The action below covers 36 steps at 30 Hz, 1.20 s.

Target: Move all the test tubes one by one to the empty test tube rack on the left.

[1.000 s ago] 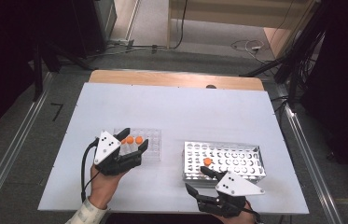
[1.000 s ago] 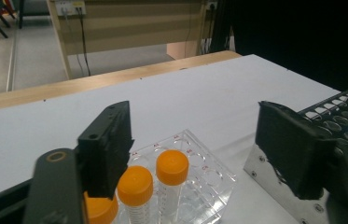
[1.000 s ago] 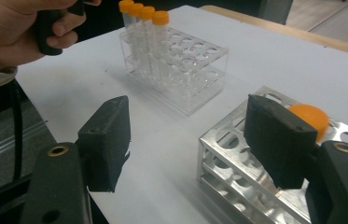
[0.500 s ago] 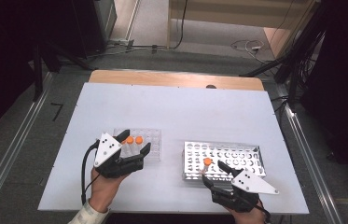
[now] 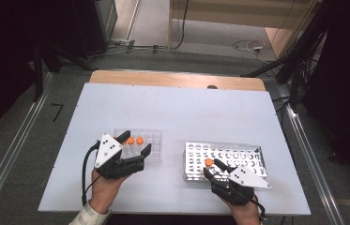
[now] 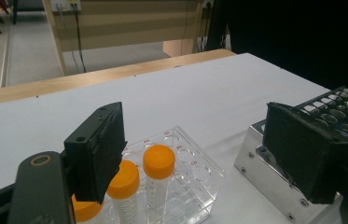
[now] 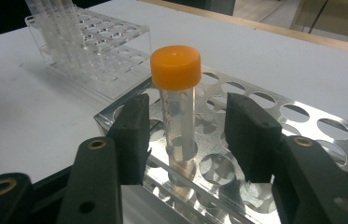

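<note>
While upright in the metal rack point(image 7: 302, 135), the orange-capped tube point(image 7: 177, 107) is flanked, untouched, by the parted right claw point(image 7: 188, 135); the left claw point(image 6: 204, 154) is likewise parted.

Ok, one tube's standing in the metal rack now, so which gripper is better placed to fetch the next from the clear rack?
Left, probably. The left gripper is open right at the clear rack, jaws flanking the orange-capped tubes. The right gripper sits at the metal rack, straddling its tube.

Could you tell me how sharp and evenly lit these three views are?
High view: soft, table bright, surroundings dark. Left gripper view: orange-capped tubes fairly sharp, near jaws dark. Right gripper view: capped tube crisp, metal rack gleams, clear rack softer.
</note>
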Available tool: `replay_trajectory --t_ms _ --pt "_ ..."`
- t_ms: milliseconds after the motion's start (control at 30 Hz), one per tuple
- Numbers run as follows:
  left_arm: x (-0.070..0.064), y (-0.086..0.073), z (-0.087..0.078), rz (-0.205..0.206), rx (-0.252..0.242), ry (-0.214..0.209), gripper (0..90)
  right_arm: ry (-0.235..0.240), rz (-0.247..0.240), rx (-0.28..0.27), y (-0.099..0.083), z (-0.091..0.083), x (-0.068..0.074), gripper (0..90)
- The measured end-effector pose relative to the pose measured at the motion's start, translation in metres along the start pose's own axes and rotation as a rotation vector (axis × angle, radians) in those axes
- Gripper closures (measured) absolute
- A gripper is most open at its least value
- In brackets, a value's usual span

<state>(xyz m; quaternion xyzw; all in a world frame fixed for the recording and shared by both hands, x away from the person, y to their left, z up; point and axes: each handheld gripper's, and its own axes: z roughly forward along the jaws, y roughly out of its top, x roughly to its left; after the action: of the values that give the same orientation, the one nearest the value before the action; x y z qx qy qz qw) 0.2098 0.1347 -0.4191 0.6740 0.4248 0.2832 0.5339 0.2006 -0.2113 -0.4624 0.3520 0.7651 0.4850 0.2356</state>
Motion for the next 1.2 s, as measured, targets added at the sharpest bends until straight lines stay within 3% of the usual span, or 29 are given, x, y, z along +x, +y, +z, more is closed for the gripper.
replay_trajectory --t_ms 633,1200 --pt "-0.001 -0.001 0.0 -0.007 0.005 -0.005 20.6 -0.009 -0.02 0.019 -0.003 0.01 0.002 70.8" --pt "0.0 -0.001 0.001 -0.014 0.014 -0.008 18.2 0.005 -0.011 -0.043 0.022 -0.009 0.002 71.2"
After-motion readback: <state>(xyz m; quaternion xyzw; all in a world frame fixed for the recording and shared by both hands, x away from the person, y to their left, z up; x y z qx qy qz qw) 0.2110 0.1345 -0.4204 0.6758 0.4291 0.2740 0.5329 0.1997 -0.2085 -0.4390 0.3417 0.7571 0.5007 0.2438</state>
